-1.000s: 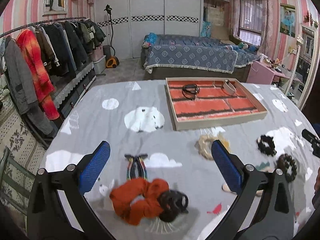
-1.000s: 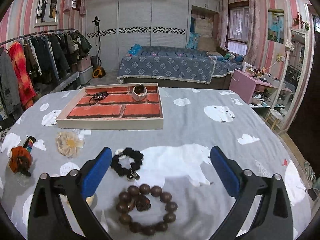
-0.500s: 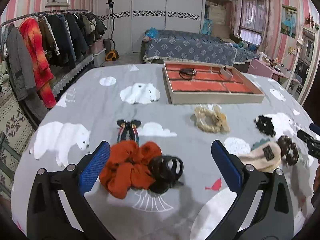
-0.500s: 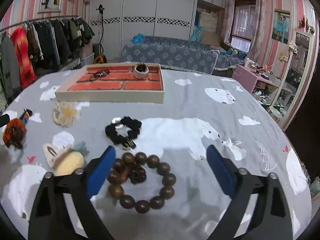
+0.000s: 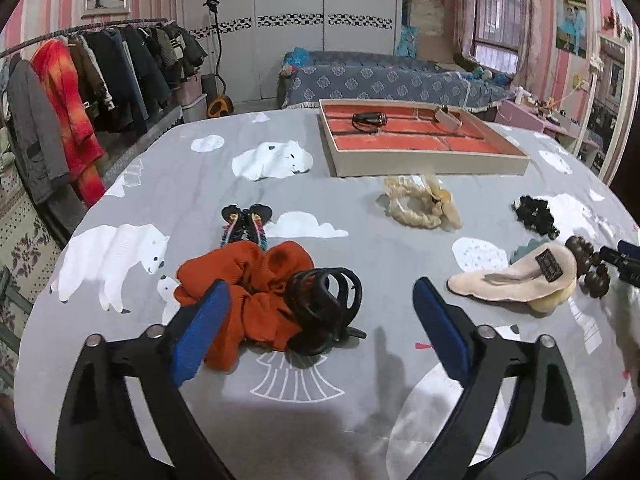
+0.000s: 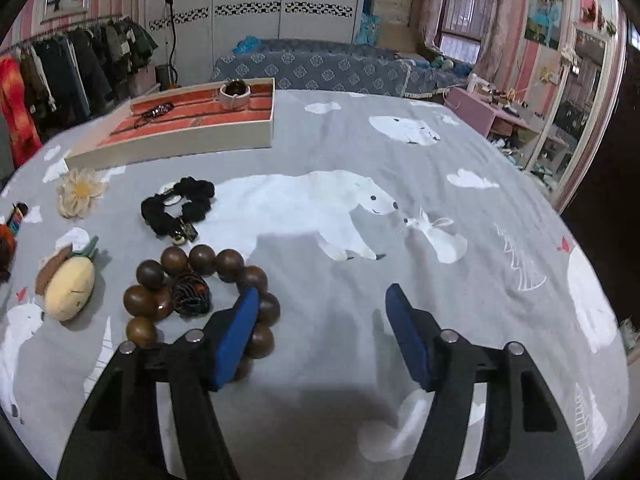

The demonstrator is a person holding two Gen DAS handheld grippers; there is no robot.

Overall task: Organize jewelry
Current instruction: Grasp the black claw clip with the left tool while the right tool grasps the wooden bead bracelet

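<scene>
Both tongs gape apart, holding nothing: left tongs (image 5: 320,312) over the orange scrunchie (image 5: 244,280); right tongs (image 6: 322,328) beside the bead bracelet (image 6: 200,300).

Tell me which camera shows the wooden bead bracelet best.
The right wrist view: the wooden bead bracelet lies close, nearly whole, beside the right tongs. The left wrist view catches only a few beads at its right edge.

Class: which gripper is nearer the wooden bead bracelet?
Right. The right gripper has one finger over the wooden bead bracelet; the left gripper sits well to its left, by the orange scrunchie.
</scene>
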